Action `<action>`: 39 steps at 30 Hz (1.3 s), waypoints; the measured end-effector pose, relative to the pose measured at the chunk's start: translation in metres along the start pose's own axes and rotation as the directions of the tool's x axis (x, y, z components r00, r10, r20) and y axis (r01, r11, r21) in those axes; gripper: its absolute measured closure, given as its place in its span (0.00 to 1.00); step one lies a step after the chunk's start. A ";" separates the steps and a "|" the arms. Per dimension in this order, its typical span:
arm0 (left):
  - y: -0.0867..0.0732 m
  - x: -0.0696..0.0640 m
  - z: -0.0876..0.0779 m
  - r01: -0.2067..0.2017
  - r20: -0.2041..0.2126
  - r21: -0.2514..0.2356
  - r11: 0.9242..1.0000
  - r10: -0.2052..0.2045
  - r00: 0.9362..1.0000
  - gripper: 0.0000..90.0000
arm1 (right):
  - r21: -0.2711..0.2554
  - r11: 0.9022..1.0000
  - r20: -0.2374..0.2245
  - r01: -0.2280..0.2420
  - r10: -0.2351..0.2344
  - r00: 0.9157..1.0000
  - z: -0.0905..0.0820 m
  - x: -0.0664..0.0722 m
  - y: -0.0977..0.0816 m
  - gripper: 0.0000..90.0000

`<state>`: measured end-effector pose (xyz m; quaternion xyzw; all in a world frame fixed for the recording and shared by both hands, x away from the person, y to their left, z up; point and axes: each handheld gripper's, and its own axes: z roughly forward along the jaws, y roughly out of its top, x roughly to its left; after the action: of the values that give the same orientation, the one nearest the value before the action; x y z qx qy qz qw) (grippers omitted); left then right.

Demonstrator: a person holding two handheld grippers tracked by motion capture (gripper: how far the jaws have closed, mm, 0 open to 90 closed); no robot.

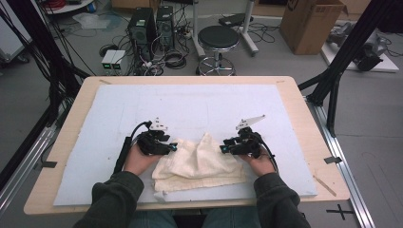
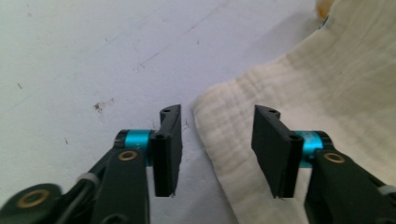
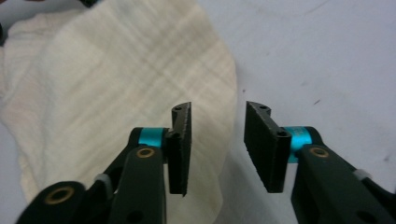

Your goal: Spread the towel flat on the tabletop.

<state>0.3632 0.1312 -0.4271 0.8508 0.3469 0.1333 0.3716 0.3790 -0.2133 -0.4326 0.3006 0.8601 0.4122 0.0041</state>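
We judge the work to be the folding of the cream cloth [image 1: 197,164], and we place it partway through. The cloth lies in layers on the blue-white foam pad [image 1: 119,109] between the two tongs, with stacked edges along the near side and a raised peak at the far middle. That peak is not yet flat, so we take smoothing or a further fold to remain.

Left gripper [image 1: 172,147]: we see its jaws standing moderately open and empty. In the left gripper view the cloth's rounded edge [image 2: 219,121] reaches into the gap between the jaws, but neither pad presses on it; the inner jaw stands over the cloth and the outer jaw over bare pad.

Right gripper [image 1: 223,149]: we see its jaws parted somewhat narrower, also empty. In the right gripper view the cloth's edge [image 3: 219,116] runs just beside the inner jaw and partly under the gap, while the outer jaw stands over bare pad.

Both tongs point inward at opposite sides of the cloth, close to it. We cannot tell whether the jaw tips touch the fabric from below.
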 end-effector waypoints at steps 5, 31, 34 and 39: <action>-0.001 -0.003 0.008 -0.034 0.001 0.043 0.999 0.034 0.999 0.79 | 0.047 0.999 -0.018 0.005 -0.004 1.000 0.009 -0.002 -0.002 0.90; -0.022 -0.001 -0.031 -0.029 -0.044 -0.008 1.000 0.029 0.999 0.96 | -0.021 0.995 0.114 0.102 -0.099 0.989 -0.013 0.027 0.010 0.68; -0.024 0.000 -0.029 -0.026 -0.043 -0.002 1.000 0.026 0.999 0.96 | -0.055 0.996 0.152 0.071 -0.061 0.986 -0.025 0.016 0.016 0.70; -0.026 0.001 -0.026 -0.019 -0.045 0.004 1.000 0.020 0.999 0.96 | -0.034 0.999 0.194 -0.003 0.010 0.981 -0.023 -0.003 0.015 0.72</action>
<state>0.3388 0.1587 -0.4274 0.8515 0.3470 0.1553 0.3611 0.3833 -0.2246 -0.4075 0.3419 0.8476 0.3953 0.0917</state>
